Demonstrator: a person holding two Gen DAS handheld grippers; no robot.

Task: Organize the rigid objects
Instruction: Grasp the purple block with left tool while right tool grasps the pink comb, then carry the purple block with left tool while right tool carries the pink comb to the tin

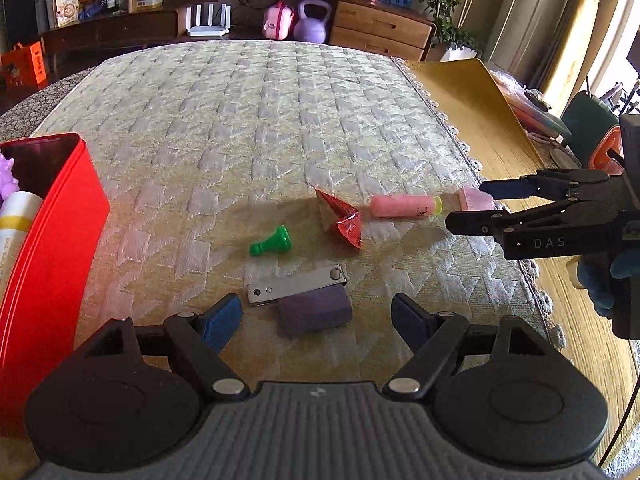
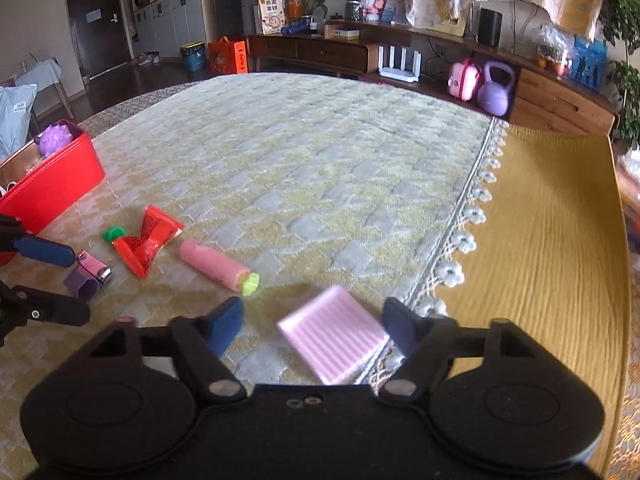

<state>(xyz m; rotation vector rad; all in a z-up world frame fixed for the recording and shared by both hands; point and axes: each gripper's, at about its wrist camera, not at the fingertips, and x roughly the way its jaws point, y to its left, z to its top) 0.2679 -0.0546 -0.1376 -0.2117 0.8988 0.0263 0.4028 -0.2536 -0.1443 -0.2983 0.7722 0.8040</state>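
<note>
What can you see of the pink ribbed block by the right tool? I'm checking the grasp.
The pink ribbed block is a flat, squarish piece, plastic by its look, with fine parallel ridges across its top face. It is blurred. It lies between the fingers of the right tool, nearer the right finger; contact cannot be told. It rests on the quilted cloth near its lace edge.

A green pawn [image 1: 271,240], red wrapper [image 1: 341,217], pink tube [image 1: 404,205], pink ribbed block [image 2: 334,334] and nail clipper [image 1: 294,284] on a purple piece [image 1: 314,311] lie near the quilt's [image 1: 256,128] tasselled edge; red box [image 1: 52,248] at the opposite side.
</note>
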